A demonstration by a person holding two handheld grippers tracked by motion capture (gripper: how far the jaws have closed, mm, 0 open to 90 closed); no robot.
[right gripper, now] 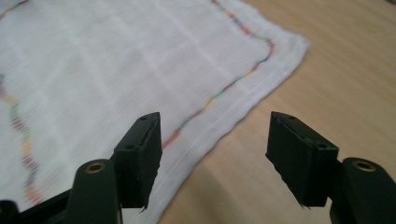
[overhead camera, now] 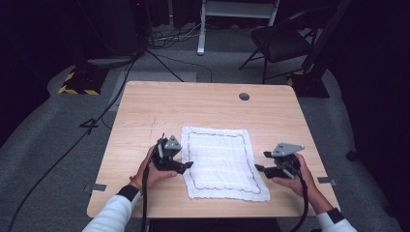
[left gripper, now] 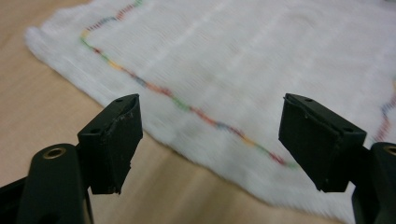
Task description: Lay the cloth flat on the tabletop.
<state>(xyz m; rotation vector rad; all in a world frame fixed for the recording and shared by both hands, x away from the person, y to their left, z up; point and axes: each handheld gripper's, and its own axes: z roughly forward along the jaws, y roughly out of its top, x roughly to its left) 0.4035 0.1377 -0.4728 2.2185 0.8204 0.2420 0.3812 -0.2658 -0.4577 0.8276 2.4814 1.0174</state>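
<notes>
on table, cloth [overhead camera: 222,162] edges blurred, cropped

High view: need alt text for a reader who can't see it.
A white cloth with a multicoloured stitched border lies flat on a wooden table. A person's hands hold the left claw at the cloth's left edge and the right claw just off its right edge, both open with nothing between the jaws.
</notes>
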